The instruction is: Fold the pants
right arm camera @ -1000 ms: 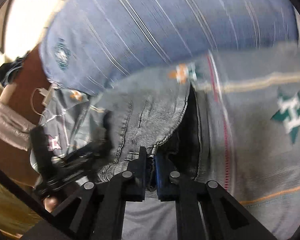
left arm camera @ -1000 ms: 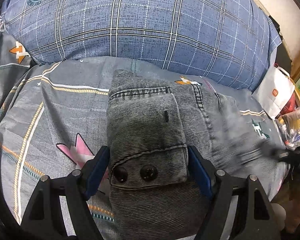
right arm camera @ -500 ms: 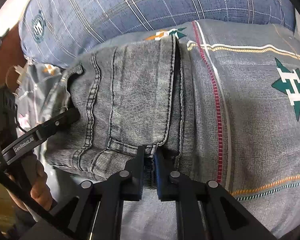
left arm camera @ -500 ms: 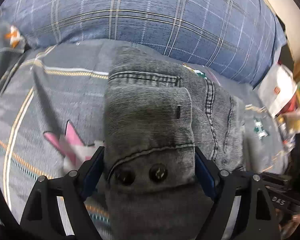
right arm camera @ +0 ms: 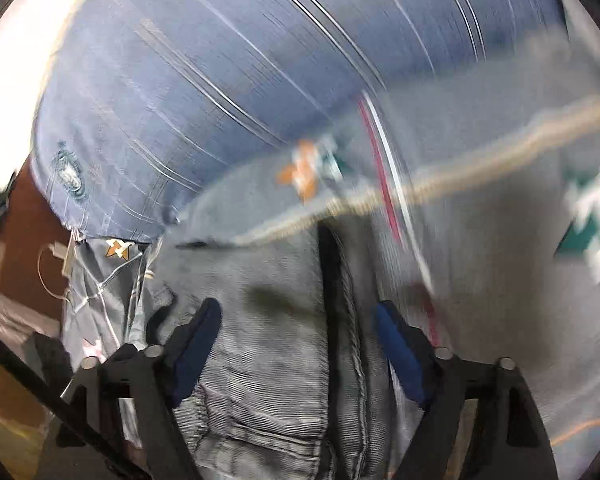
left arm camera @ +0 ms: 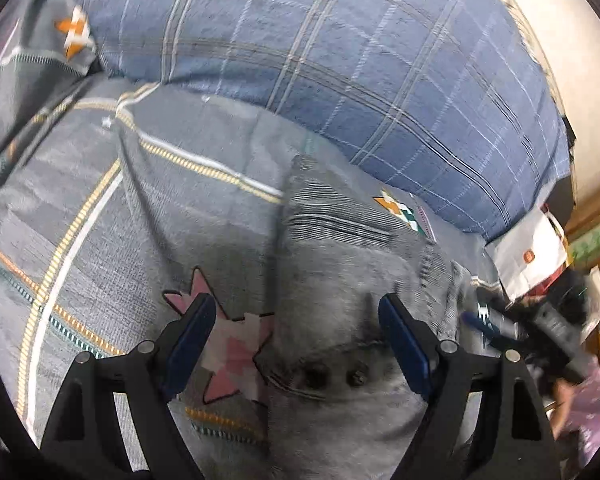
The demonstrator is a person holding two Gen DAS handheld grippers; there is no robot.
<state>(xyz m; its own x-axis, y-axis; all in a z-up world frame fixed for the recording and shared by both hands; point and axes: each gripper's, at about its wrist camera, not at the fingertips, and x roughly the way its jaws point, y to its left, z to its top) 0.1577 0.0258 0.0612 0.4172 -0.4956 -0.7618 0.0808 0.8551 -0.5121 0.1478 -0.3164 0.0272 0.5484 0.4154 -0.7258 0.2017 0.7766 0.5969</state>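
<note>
The grey denim pants (left arm camera: 340,300) lie folded into a thick bundle on the grey patterned bedsheet (left arm camera: 100,208), with two dark waistband buttons toward me. My left gripper (left arm camera: 296,328) is open and empty just above the bundle's left part. My right gripper (right arm camera: 296,332) is also open and empty, over the same pants (right arm camera: 268,340) near their stacked edge seam. The right gripper also shows in the left wrist view (left arm camera: 500,324), at the right of the bundle. The right wrist view is motion-blurred.
A large blue plaid pillow (left arm camera: 320,60) lies along the far side, right behind the pants. A white paper bag (left arm camera: 528,256) and clutter stand off the bed's right edge. A brown headboard and a white cable (right arm camera: 48,264) show at the left in the right wrist view.
My right gripper has opened and let go of the pants' edge. My left gripper has shifted left off the bundle, and the pants have settled on the sheet.
</note>
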